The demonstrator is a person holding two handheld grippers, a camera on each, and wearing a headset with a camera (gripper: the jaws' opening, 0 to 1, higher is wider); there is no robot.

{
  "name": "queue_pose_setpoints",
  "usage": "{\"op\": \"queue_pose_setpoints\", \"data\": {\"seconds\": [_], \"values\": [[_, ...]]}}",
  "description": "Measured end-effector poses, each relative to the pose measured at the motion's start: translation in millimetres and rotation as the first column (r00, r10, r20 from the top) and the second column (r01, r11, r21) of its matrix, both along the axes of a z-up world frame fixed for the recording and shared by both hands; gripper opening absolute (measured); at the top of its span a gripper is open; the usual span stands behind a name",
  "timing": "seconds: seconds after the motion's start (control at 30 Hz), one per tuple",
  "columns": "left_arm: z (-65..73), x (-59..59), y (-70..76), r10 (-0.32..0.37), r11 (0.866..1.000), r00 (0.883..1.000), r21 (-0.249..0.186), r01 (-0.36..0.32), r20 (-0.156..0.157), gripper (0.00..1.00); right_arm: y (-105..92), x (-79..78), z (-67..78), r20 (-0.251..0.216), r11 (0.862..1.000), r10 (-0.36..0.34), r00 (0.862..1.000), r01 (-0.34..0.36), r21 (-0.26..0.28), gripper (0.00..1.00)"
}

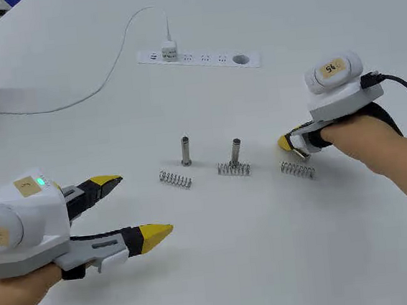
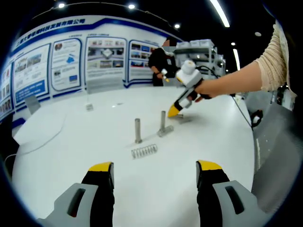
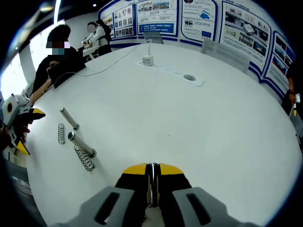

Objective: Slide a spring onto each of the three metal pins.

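Here, left claw (image 1: pixel 138 205) gapes wide; right claw (image 3: pixel 151 169) pinches a mostly hidden pin (image 3: pixel 151 189).

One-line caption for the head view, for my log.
Two upright pins, three springs lying before them; left claw open, right claw shut on a third pin.

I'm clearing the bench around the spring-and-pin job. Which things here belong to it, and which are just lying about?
For the job: left pin, middle pin, both upright; left spring, middle spring, right spring, lying flat; thin metal piece, likely the third pin, in the shut right gripper; open left gripper.
Lying about: power strip; corded plug in it.
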State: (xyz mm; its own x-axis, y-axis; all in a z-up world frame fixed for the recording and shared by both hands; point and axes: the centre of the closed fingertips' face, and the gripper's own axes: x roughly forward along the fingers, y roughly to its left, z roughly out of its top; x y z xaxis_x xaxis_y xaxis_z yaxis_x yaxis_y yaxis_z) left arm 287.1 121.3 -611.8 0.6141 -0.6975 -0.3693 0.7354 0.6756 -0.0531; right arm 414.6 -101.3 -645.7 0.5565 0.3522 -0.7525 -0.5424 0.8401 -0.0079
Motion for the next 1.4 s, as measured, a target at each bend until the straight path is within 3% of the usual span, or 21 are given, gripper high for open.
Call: {"op": "queue_pose_setpoints", "data": {"seconds": [0.27,0.53,1.03,1.4], "values": [[4.4,0.4,-5.5,-0.009,1.000,1.000,-0.003,0.009,0.011,0.71,-0.3,-8.2,24.1,0.057,1.000,0.006,0.998,-0.007,0.022,0.09],[8.1,-1.2,-9.8,-0.019,1.000,1.000,-0.006,0.019,0.022,0.71,-6.1,-21.3,36.0,0.097,0.999,-0.010,0.995,0.007,0.040,0.09],[12.0,-1.9,-10.7,-0.021,1.000,0.999,-0.007,0.022,0.032,0.71,-6.0,-41.6,36.6,0.122,0.999,-0.013,0.992,0.008,0.047,0.09],[12.7,-2.1,-13.1,-0.029,1.000,0.999,-0.004,0.029,0.033,0.71,-5.3,-43.1,36.0,0.128,0.999,-0.007,0.992,0.002,0.041,0.09]]}}
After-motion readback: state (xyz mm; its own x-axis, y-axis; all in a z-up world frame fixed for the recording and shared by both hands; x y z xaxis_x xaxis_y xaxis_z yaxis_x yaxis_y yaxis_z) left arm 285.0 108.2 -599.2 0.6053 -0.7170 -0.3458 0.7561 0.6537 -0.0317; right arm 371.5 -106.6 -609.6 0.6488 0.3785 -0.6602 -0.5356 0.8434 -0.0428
